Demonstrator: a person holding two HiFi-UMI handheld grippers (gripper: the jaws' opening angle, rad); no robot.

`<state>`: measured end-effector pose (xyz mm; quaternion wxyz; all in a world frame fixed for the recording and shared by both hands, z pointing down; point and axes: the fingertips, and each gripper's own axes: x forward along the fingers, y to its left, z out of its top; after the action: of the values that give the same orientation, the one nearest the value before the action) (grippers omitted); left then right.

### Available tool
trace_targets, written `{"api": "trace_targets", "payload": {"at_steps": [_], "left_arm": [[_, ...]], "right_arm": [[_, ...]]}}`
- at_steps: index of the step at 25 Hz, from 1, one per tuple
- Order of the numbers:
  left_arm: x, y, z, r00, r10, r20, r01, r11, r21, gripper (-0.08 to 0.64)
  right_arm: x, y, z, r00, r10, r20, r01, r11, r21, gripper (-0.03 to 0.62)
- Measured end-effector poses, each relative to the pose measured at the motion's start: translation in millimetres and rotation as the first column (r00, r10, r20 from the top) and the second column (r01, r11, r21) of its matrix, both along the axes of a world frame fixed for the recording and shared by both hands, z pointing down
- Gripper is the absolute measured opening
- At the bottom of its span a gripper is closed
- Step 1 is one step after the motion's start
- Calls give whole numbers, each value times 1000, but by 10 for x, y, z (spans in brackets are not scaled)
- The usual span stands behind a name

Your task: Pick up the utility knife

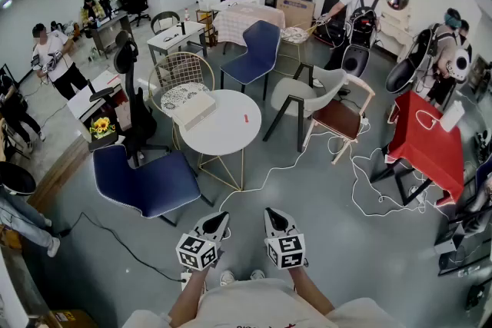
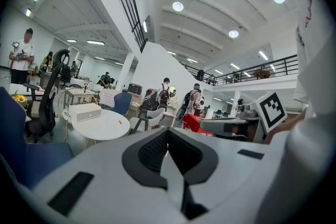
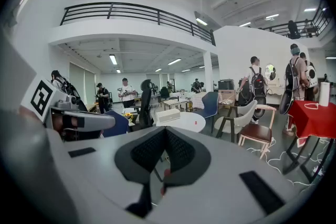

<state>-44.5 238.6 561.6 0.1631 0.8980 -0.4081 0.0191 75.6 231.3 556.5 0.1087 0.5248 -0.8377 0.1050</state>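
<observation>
Grey floor (image 1: 323,196) fills a big white hall, and several people stand or sit along its edges, too small and too overlapped for an exact count. Near the middle stands one round white tabletop (image 1: 231,138) on thin gold legs. It carries two things: one white box (image 1: 194,110) on its left part, and the utility knife (image 1: 246,118), which shows only as a small red mark lying flat to the right of the box and apart from it. Around this tabletop you can count two blue chairs: the near blue chair (image 1: 146,180) at its left front and the far blue chair (image 1: 254,50) behind it. Also there is one gold wire chair (image 1: 181,77) touching the back left rim, one black office chair (image 1: 131,88) at the left, and one pale chair with a brown seat (image 1: 334,115) at the right. One red table (image 1: 427,146) stands further right, well apart, and white cables (image 1: 369,165) lie in loops on the floor between it and the chairs. One bunch of sunflowers (image 1: 101,124) is at the left, beside the office chair. You hold both tools low in front of your body, side by side, and they point toward the round tabletop but stay well apart from it. Your left tongs (image 1: 221,217) are clenched with nothing between the pads, and your right tongs (image 1: 274,213) are clenched and empty too.
</observation>
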Motion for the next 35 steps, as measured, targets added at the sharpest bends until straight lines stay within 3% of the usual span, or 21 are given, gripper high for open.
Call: {"api": "trace_targets", "payload": {"at_steps": [18, 35], "left_arm": [[381, 0, -9, 999, 46, 8, -46, 999, -3, 12], [1117, 22, 121, 994, 108, 15, -108, 994, -4, 13]], "right_arm": [[330, 10, -36, 998, 21, 55, -22, 1000, 17, 17], [656, 51, -14, 998, -5, 55, 3, 999, 36, 17]]}}
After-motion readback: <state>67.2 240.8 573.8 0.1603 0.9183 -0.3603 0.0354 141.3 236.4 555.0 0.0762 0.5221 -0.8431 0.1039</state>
